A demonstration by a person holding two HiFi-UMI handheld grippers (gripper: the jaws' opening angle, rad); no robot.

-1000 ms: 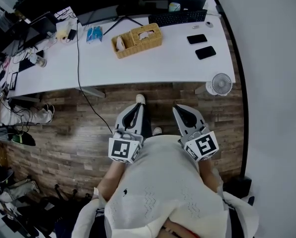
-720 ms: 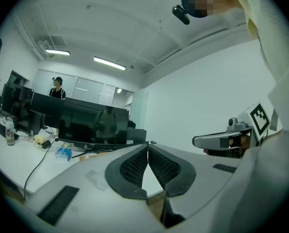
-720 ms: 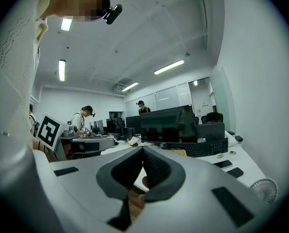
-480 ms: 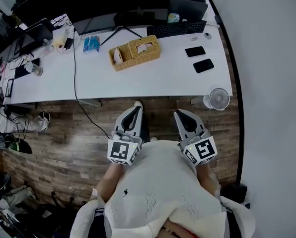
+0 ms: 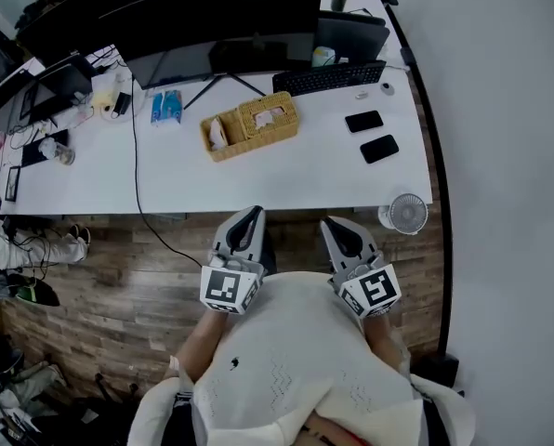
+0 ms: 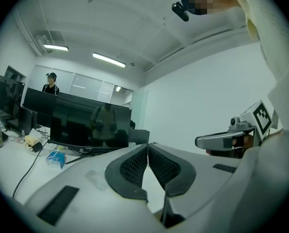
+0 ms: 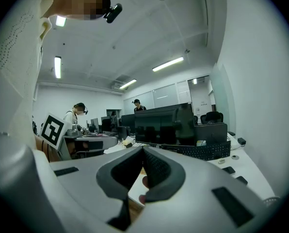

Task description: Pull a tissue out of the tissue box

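A person in a pale knitted top stands at a white table (image 5: pixel 258 170), a hand-held gripper in each hand. The left hand-held gripper (image 5: pixel 250 214) reaches the table's near edge, its jaws pressed together on nothing. The tissue box (image 5: pixel 270 116), set in a wicker holder (image 5: pixel 223 147), sits mid-table at twelve o'clock from that gripper, well apart from it and in front of a dark monitor (image 5: pixel 223 21). The right hand-held gripper (image 5: pixel 332 224), jaws likewise closed and empty, has the box at about eleven o'clock. Two dark phones (image 5: pixel 371 134) lie at its one o'clock, and a small fan (image 5: pixel 406 214) stands on the wooden floor (image 5: pixel 119 277) at its three o'clock.
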